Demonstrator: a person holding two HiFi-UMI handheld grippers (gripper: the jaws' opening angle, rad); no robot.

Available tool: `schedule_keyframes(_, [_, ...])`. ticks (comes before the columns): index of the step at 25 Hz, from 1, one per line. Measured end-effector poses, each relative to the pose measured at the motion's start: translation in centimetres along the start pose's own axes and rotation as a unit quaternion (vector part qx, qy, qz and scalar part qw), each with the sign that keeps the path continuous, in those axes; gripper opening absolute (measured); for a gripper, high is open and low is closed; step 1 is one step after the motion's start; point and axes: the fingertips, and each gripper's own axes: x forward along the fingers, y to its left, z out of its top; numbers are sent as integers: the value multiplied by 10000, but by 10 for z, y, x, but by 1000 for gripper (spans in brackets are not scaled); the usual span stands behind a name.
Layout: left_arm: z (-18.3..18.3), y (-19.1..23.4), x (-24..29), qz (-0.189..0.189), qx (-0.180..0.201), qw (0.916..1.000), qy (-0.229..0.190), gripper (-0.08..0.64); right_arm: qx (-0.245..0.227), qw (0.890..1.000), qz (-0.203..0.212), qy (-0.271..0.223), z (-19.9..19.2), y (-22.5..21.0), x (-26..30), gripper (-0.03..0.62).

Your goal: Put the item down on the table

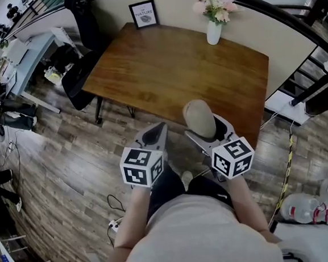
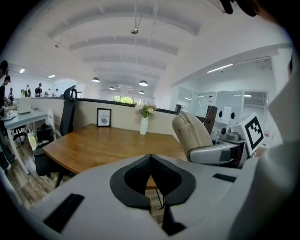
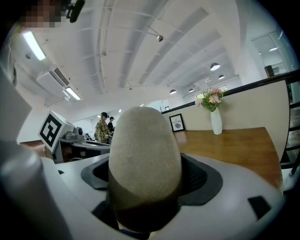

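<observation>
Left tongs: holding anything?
No, the left tongs are closed on each other in the left gripper view, with nothing between them.

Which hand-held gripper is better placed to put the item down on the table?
Right. The right hand-held gripper is clamped on the beige rounded item, with the wooden table straight ahead of it. The left hand-held gripper is shut and holds nothing.

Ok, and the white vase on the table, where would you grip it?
Take the vase by its slim body below the flowers, fingers level, coming from the open table side: it stands upright close to the partition, which likely blocks the back.
</observation>
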Motion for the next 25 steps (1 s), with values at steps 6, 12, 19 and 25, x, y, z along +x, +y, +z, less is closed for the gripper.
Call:
schedule_keyframes(6, [10,21,40,-213,-20,9998,27,12,52,9997,-255,13,2,-29,20,417])
schedule_keyframes(12, [36,58,84,-606,73,9981,48,12,92,9975,-699,-87,22,-57,62,417])
schedule_keyframes(19, [81,122,137,-1136,430,9925,129,12,153,9922,-1218,-227,59,-86,134,417])
schedule_keyframes(25, [98,171,172,-1553,403,9868,224,12,242,9855,-1658,-282,75,-105,186,417])
